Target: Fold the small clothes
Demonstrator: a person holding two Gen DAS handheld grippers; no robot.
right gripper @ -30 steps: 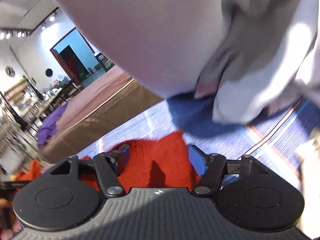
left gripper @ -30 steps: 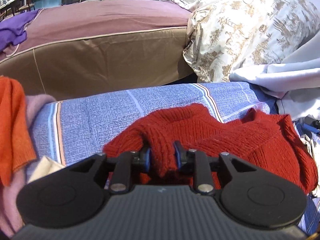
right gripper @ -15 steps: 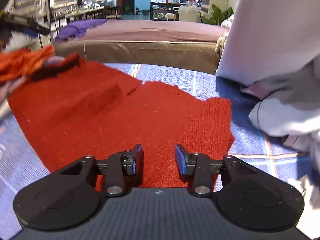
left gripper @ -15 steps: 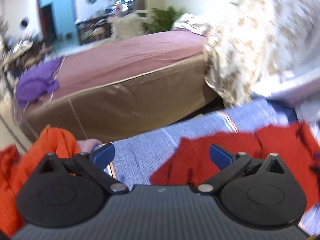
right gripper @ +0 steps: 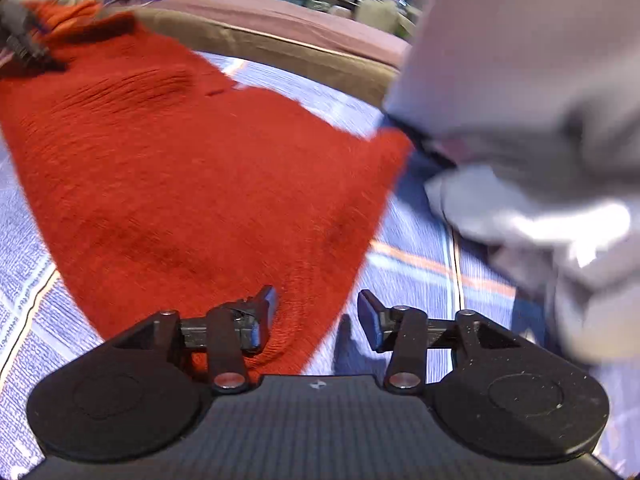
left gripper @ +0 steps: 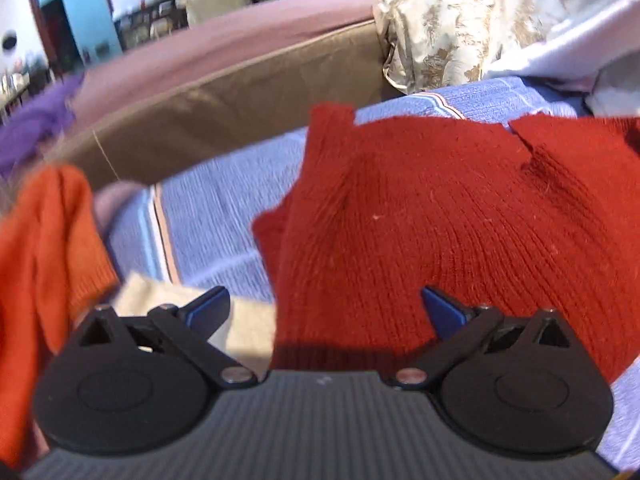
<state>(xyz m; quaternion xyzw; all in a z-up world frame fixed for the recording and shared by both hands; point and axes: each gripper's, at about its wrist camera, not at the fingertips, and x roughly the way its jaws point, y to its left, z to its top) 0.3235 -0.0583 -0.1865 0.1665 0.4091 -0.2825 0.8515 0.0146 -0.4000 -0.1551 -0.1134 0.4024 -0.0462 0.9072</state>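
A red knit sweater (left gripper: 440,216) lies spread flat on the blue patterned sheet (left gripper: 208,216); it also shows in the right wrist view (right gripper: 192,168). My left gripper (left gripper: 324,312) is wide open and empty, just above the sweater's near left edge. My right gripper (right gripper: 316,316) is open and empty, over the sweater's near right corner, where the hem meets the sheet (right gripper: 420,280). The left gripper appears blurred at the sweater's far left corner in the right wrist view (right gripper: 24,44).
An orange garment (left gripper: 44,248) and a cream cloth (left gripper: 160,300) lie left of the sweater. A grey-white pile of clothes (right gripper: 532,128) lies at the right. A brown and mauve mattress (left gripper: 224,76) and a floral pillow (left gripper: 452,28) lie beyond.
One second ago my left gripper was shut on a bunched sweater; it has let go and opened wide. The sweater now lies spread flat. My right gripper narrowed, then opened somewhat and shifted to the right corner.
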